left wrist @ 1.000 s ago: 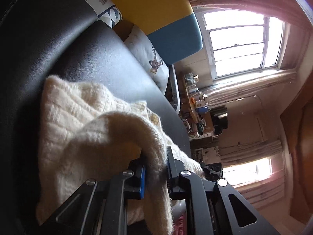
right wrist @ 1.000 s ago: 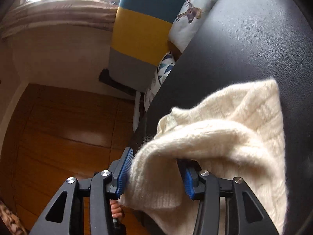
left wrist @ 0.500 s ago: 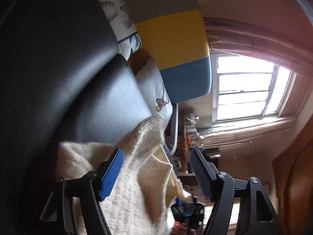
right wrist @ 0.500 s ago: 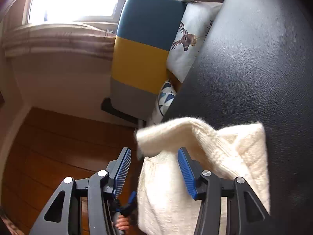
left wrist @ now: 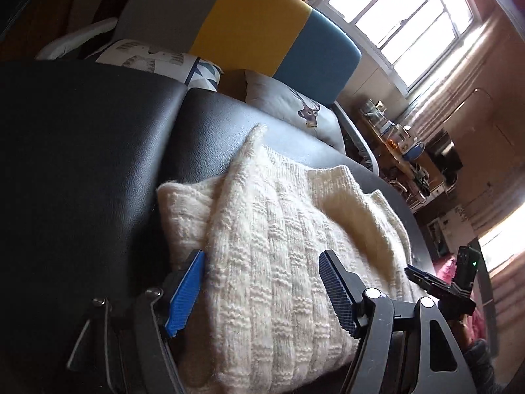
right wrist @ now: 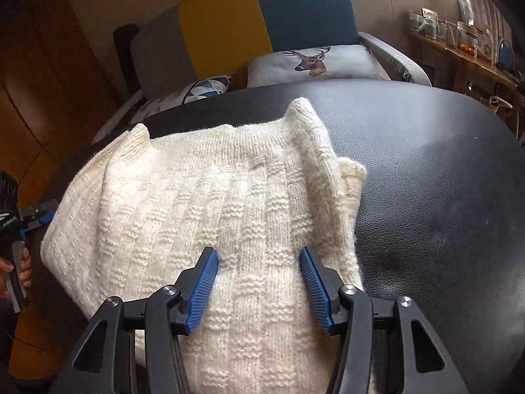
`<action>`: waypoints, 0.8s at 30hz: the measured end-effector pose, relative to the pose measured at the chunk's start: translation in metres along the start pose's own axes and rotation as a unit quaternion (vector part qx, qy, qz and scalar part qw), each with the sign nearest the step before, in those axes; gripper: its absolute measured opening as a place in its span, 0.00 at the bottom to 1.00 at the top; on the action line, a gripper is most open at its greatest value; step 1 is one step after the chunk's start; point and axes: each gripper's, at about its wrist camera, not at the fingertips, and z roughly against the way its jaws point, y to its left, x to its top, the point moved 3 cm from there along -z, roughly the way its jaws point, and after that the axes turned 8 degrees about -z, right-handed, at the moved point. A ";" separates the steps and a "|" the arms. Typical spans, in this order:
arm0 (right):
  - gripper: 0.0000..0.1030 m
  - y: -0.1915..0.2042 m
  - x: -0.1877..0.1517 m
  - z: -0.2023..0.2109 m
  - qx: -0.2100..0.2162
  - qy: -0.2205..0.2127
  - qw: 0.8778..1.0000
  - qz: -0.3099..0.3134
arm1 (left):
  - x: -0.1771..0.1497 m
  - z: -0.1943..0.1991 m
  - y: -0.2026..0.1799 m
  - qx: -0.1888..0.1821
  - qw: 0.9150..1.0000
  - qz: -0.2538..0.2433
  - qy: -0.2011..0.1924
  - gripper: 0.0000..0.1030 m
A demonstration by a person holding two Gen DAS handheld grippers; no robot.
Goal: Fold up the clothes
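Left gripper (left wrist: 262,290) spread, right gripper (right wrist: 259,285) spread — over folded cream sweater (right wrist: 203,197), no legible writing

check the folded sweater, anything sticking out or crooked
Yes. On the cream sweater, one corner pokes up in a peak at the far edge, with a raised ridge running down the right side. Otherwise it lies flat on the black cushion.

Blown-out daylight from window (left wrist: 413,16), dim left corners, heavy fisheye edge warp, sharp centre.
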 end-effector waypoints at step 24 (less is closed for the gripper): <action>0.53 0.004 -0.029 0.023 0.032 0.030 0.999 0.019 | -0.024 0.085 0.041 -0.030 0.993 0.098 -0.064 0.45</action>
